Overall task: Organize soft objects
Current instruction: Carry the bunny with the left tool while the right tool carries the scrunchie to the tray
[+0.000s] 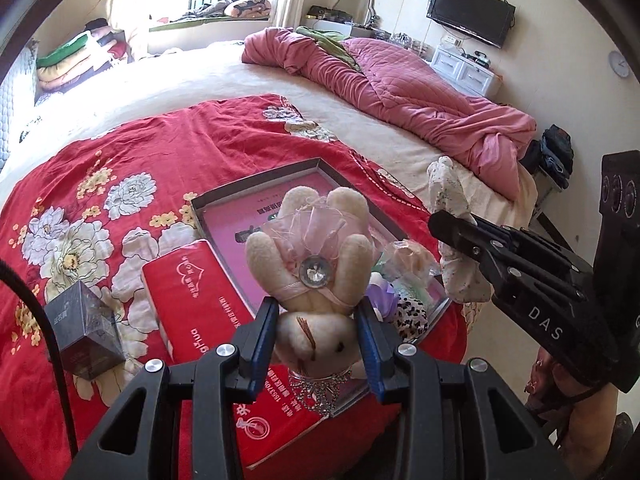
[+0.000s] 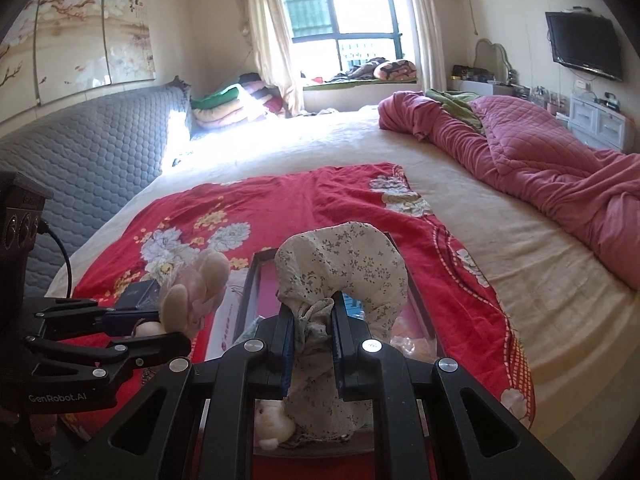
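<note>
We are midway through gathering soft things into a shallow box (image 1: 256, 184) that lies on a red flowered blanket (image 1: 132, 152) spread over the bed (image 2: 500, 248). Both grippers are loaded and held above the box.

Our left gripper (image 1: 318, 332) has its jaws closed on the head of a cream plush bunny (image 1: 316, 252), which hangs upside down, legs and pink frill pointing away from us. The bunny is in the air over the near edge of the box, above a red tissue pack (image 1: 188, 292) beside it.

Our right gripper (image 2: 312, 328) has its jaws pinched on the gathered neck of a flowered cloth pouch (image 2: 352, 256), whose body arches up and forward over the box. In the left view this gripper reaches in from the right, angled down toward the box's far corner.

A few small soft items already lie in the box's near corner. A dark cube-shaped carton (image 1: 84, 336) sits on the blanket to the left.

We judge the next move is lowering each load into a bare part of the box, then opening the jaws without disturbing what is already inside.
</note>
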Action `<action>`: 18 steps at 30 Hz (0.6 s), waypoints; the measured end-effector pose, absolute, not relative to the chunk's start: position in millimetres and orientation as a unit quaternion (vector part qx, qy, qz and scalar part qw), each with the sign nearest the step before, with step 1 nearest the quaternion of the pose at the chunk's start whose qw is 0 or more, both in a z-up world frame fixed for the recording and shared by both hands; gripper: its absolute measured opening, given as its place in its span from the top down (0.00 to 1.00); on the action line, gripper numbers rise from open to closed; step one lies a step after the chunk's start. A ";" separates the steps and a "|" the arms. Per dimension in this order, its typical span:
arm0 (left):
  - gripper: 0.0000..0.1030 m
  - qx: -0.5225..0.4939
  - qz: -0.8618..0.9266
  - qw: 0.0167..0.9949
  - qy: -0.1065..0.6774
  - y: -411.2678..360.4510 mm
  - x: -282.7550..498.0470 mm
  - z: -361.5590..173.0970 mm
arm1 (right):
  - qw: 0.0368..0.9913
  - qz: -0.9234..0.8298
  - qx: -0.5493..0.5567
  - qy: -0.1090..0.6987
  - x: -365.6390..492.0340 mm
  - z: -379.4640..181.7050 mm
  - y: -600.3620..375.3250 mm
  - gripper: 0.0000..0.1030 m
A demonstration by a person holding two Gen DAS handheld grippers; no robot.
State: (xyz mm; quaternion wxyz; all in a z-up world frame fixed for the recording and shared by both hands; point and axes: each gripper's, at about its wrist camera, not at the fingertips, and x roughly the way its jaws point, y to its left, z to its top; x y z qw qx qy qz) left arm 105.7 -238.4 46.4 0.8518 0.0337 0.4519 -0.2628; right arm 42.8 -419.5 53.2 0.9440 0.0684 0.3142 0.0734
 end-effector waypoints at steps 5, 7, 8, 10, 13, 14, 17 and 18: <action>0.62 0.051 -0.264 0.847 0.459 -256.6 112.7 34.9 | 0.940 0.072 0.079 0.325 48.9 37.3 -428.1 0.84; 0.62 0.058 -0.263 0.845 0.461 -262.7 115.1 31.2 | 0.938 0.072 0.081 0.329 51.3 31.5 -430.4 0.84; 0.62 0.061 -0.262 0.844 0.464 -265.3 116.6 28.8 | 0.937 0.073 0.082 0.331 52.8 28.8 -431.1 0.84; 0.62 0.064 -0.262 0.842 0.467 -269.8 119.1 24.7 | 0.936 0.072 0.083 0.336 55.7 24.0 -432.6 0.84; 0.62 0.070 -0.260 0.838 0.474 -274.1 123.3 16.7 | 0.932 0.073 0.089 0.342 59.7 17.3 -433.5 0.84; 0.62 0.071 -0.260 0.837 0.477 -274.9 124.7 13.8 | 0.932 0.073 0.091 0.344 61.2 15.2 -434.0 0.84; 0.62 0.074 -0.258 0.834 0.482 -277.0 128.4 7.1 | 0.929 0.076 0.093 0.349 65.4 9.3 -433.7 0.83; 0.62 0.076 -0.257 0.833 0.483 -277.3 129.7 5.6 | 0.928 0.077 0.094 0.351 66.6 7.2 -433.6 0.83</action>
